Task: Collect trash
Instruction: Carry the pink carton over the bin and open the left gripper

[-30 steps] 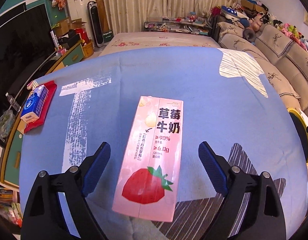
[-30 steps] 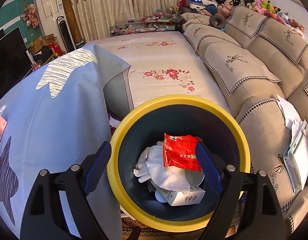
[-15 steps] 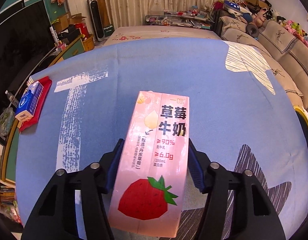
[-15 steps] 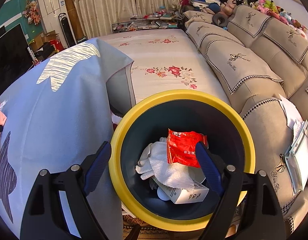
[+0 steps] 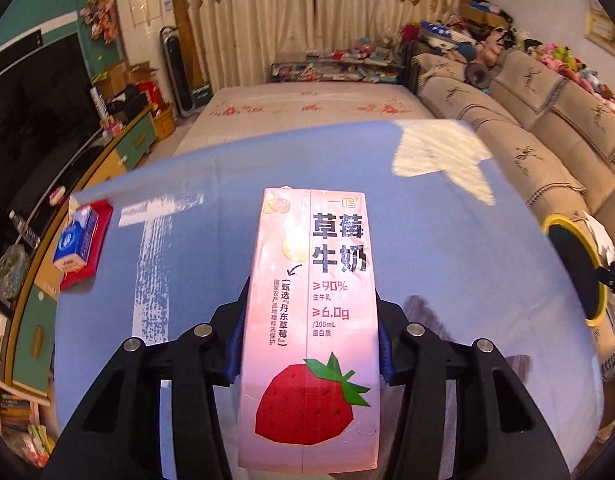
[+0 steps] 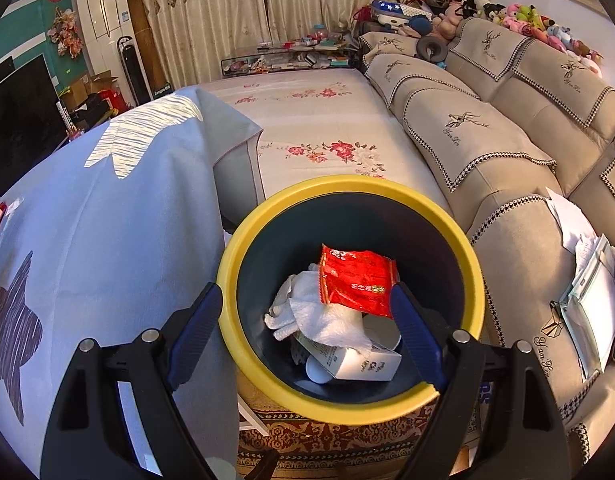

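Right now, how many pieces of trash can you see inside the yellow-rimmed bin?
4 at least: a red snack wrapper on top, a crumpled white paper towel left of it, a white carton beneath, and a white rounded piece at the bottom. More may be hidden underneath.

Both wrist views tilt steeply down, sharing the blue tablecloth and yellow-rimmed bin.

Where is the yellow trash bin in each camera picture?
Left wrist view: yellow trash bin at the far right edge, only a sliver showing.
Right wrist view: bin in the lower middle, seen from above, trash inside.
Shared landmark: the blue tablecloth beside it.
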`<state>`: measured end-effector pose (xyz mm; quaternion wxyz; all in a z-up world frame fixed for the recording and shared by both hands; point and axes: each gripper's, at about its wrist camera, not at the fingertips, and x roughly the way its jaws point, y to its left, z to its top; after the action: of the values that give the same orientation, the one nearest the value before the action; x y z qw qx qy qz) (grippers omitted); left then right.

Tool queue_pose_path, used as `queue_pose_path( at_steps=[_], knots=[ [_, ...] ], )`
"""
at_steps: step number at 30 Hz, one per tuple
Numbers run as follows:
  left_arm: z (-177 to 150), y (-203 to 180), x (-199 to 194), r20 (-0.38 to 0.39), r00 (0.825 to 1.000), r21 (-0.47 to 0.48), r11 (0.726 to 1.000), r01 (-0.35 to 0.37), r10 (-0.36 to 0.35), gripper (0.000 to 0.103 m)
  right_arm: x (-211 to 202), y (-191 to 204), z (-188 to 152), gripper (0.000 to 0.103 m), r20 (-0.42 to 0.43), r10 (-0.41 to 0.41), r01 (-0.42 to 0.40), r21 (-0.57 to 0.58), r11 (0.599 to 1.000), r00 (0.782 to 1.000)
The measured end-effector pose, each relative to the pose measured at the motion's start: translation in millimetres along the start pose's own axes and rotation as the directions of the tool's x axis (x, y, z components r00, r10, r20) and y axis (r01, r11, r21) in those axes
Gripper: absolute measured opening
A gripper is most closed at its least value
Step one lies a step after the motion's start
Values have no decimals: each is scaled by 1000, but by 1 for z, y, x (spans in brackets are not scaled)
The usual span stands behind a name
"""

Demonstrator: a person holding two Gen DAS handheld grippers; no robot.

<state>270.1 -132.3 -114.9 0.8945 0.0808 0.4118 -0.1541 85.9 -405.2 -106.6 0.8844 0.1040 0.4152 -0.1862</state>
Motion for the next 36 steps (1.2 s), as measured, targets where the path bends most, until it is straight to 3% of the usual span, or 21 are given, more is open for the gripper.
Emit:
queue_pose_path(
  at_steps=[6, 11, 20, 27, 34, 35, 36],
  knots=[
    [13, -58, -44, 71, 992, 96, 991, 97, -104, 50, -24, -19, -15, 82, 35, -26, 25, 11, 1000, 999],
    [29, -132, -55, 69, 975, 191, 962, 194, -211, 50, -39, -47, -28, 82, 61, -57, 54, 42, 998, 997],
    [44, -292, -23, -40, 934, 355, 869, 345, -354, 50, -53, -113, -58, 83, 64, -129, 120, 125, 985, 990],
    [44, -387, 37, -174, 917, 407, 822, 398, -358, 50, -50, -147, -74, 84, 36, -150, 142, 169, 975, 988],
    [36, -441, 95, -279, 906, 407, 816, 411, -317, 50, -40, -158, -78, 84, 9, -142, 138, 188, 973, 990],
    [33, -444, 101, -283, 907, 408, 817, 408, -312, 54, -39, -158, -78, 84, 7, -140, 136, 186, 973, 990],
    [33, -446, 105, -284, 909, 406, 820, 403, -306, 65, -38, -157, -78, 85, 5, -137, 134, 184, 974, 991]
  ],
)
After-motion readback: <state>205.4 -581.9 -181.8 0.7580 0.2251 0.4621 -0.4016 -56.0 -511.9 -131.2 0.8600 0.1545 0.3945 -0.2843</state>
